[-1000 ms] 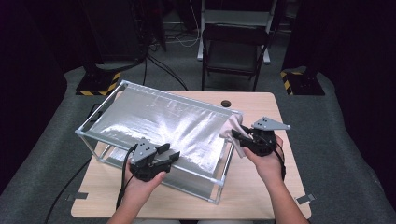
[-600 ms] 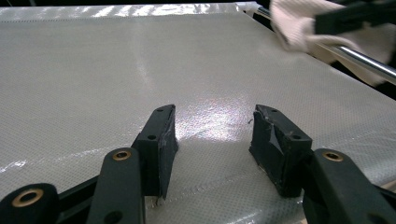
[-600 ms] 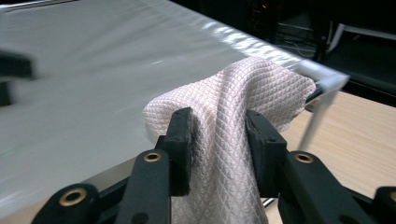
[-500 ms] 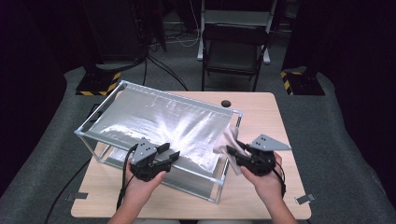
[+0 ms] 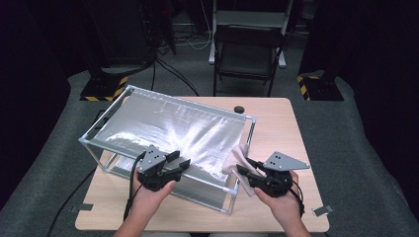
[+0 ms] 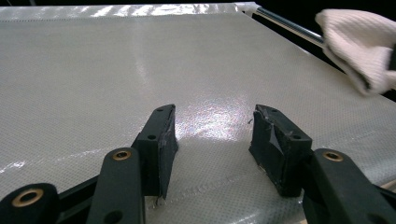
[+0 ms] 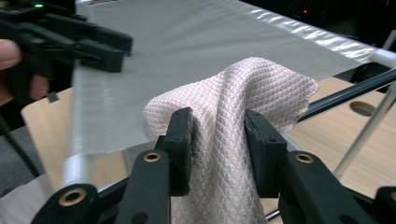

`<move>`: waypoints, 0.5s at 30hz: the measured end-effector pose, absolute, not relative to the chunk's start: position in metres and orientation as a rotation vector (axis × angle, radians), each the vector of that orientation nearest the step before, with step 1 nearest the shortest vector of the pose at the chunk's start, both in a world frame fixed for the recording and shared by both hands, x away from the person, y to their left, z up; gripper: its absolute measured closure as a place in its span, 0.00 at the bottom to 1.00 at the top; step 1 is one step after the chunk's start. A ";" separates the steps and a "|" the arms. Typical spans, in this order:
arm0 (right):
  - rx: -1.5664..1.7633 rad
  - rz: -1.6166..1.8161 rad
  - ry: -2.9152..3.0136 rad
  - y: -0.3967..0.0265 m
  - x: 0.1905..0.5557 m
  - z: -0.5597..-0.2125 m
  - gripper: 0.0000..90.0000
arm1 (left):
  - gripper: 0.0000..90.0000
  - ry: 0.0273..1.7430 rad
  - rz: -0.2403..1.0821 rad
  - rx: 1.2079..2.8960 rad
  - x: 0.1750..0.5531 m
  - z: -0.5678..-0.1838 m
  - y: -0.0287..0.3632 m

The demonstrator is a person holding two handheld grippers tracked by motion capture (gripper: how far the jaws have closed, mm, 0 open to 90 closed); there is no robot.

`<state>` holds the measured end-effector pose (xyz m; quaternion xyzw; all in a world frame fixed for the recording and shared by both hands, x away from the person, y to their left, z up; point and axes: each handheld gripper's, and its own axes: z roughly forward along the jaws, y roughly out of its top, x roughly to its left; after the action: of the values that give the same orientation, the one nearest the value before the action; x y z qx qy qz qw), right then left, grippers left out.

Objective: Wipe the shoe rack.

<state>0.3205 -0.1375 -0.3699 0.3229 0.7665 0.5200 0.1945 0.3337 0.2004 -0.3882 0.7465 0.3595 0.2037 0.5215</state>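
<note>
Cloth (image 7: pixel 224 121) is pinched in the right gripper (image 5: pixel 245 172) at the frame's (image 5: pixel 232 185) near right corner, beside the sheet (image 5: pixel 168 129); wiping looks barely begun. Left gripper (image 5: pixel 179 162) rests on the sheet, fingers (image 6: pixel 161 140) apart and empty. Nothing blocks the way on the worktop (image 5: pixel 276 123)

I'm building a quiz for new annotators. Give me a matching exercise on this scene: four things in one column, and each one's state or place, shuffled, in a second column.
Things:
1. left tool
2. right tool
3. cloth
4. frame

States or places:
A. pale, waffle-textured, pinched between two jaws
B. metal tubes with a shiny silver sheet stretched on top, standing on the wooden table
C. jaws apart, nothing between them, over the sheet's near edge
D. jaws closed on fabric at the frame's right end

Pairs: 1-C, 2-D, 3-A, 4-B
</note>
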 end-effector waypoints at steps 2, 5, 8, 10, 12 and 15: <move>0.941 1.449 2.122 -0.139 0.332 -0.370 0.72 | 0.55 0.862 0.488 1.788 0.334 -0.388 0.200; 0.994 1.450 2.074 -0.144 0.352 -0.372 0.71 | 0.55 0.861 0.488 1.788 0.334 -0.388 0.201; 1.057 1.467 2.039 -0.149 0.370 -0.374 0.71 | 0.55 0.860 0.496 1.789 0.335 -0.388 0.201; 1.077 1.483 2.033 -0.150 0.373 -0.375 0.71 | 0.55 0.858 0.495 1.790 0.335 -0.388 0.201; 1.083 1.482 2.020 -0.149 0.369 -0.375 0.72 | 0.55 0.861 0.496 1.787 0.334 -0.388 0.201; 1.065 1.507 2.040 -0.147 0.356 -0.376 0.72 | 0.55 0.858 0.498 1.788 0.334 -0.389 0.201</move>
<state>0.3556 -0.1467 -0.3755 0.3799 0.7275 0.5374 0.1941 0.3339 0.2009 -0.3885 0.7461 0.3582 0.2079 0.5213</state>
